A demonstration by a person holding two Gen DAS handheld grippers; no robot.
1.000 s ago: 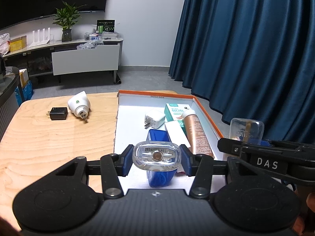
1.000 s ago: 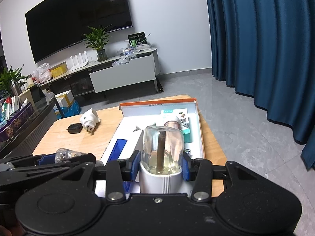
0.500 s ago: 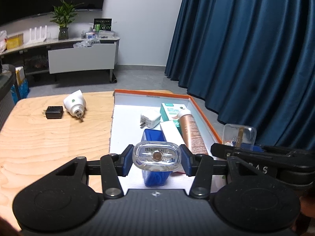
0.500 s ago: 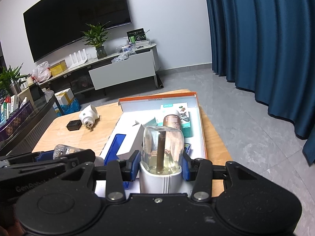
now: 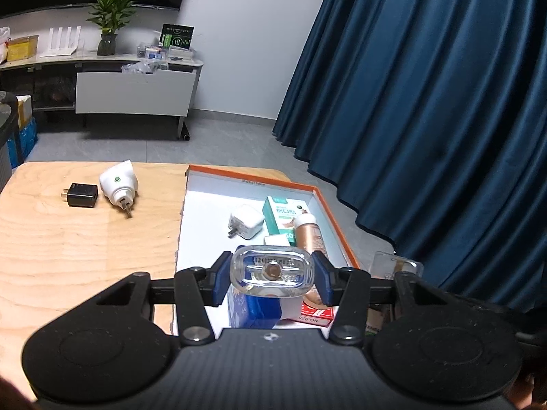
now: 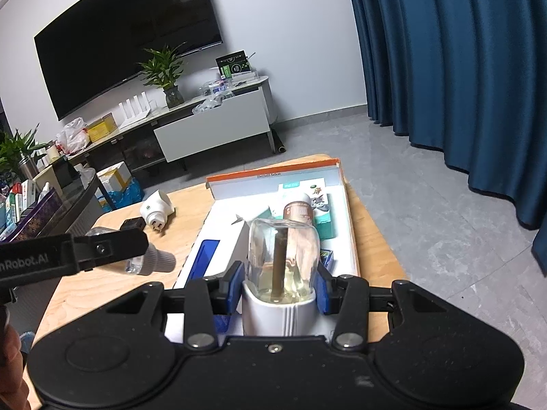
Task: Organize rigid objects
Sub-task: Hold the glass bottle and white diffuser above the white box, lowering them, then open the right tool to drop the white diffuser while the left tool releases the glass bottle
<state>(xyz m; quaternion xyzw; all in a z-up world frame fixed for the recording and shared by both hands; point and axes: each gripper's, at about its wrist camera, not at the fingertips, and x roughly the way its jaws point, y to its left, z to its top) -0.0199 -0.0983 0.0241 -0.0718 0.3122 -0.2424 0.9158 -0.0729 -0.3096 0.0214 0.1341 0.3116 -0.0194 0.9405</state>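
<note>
On the wooden worktop, a black charger lies just beside a white plug-in unit, both left of the orange-rimmed box. The left hand-held gripper is clamped on a clear bottle, seen end-on above the box's near end. Inside lie a white adapter, a green carton and a copper-coloured tube. The right hand-held gripper grips a clear refill bottle holding what appears to be pale liquid and a dark wick, also held over the box.
</note>
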